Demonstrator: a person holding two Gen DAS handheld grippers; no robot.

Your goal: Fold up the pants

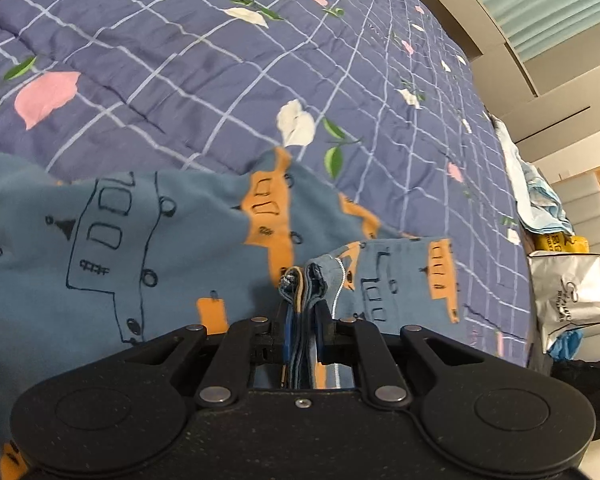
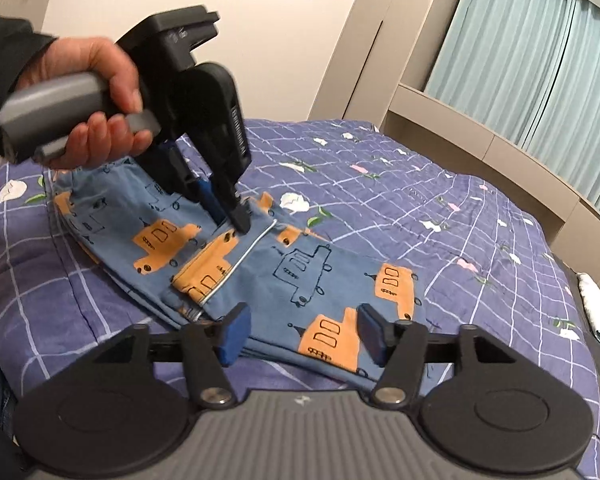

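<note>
Left gripper (image 1: pixel 302 312) pinches pants (image 2: pixel 300 276); bag's (image 1: pixel 572 292) print unreadable

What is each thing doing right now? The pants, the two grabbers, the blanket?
Pants: lying folded over on the bed, one edge pinched.
Left gripper: shut on bunched layers of the pants.
Right gripper: open, pads apart just above the pants, holding nothing.
Hand: wrapped round the left gripper's handle.
Blanket: spread over the bed, a bit wrinkled.

Open quilt (image 2: pixel 440 216) beyond pants (image 2: pixel 292 280)
</note>
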